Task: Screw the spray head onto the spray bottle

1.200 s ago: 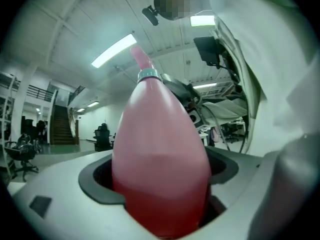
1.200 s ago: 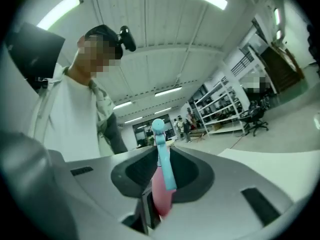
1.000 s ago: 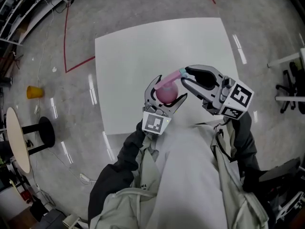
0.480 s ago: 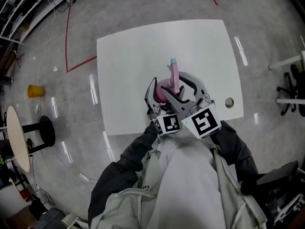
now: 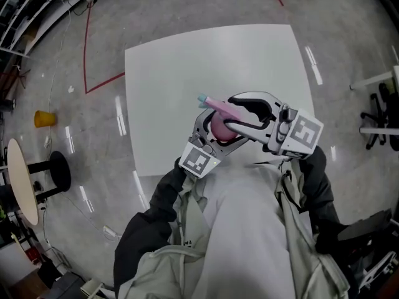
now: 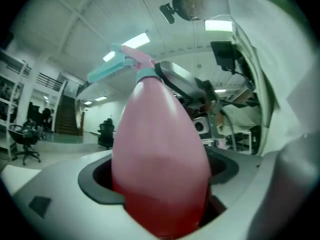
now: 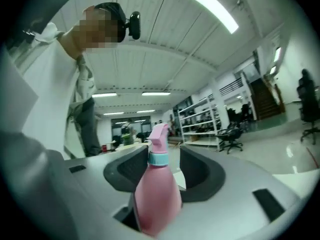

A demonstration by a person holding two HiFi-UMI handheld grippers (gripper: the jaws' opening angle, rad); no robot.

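A pink spray bottle [image 5: 218,124] stands upright over the white table [image 5: 187,61], with my left gripper [image 5: 215,120] shut on its body. Its pink spray head [image 5: 215,103] sits on the neck, the teal nozzle pointing up-left. My right gripper [image 5: 229,113] reaches in from the right at the neck. In the right gripper view the teal collar [image 7: 158,159] stands between its jaws with a gap on each side. They have just been closing. The left gripper view shows the bottle [image 6: 160,159] filling my left gripper [image 6: 160,176], with the spray head [image 6: 132,59] above.
The person's sleeves and light vest fill the lower head view. On the floor to the left are a yellow cup [image 5: 43,119], a round side table [image 5: 22,179] and a black stool [image 5: 59,170]. Red tape [image 5: 103,83] runs by the table's left corner.
The spray head has turned from pointing right, through pointing away, to pointing up-left. The right gripper swung round to the near side beside the left one, then returned to the right.
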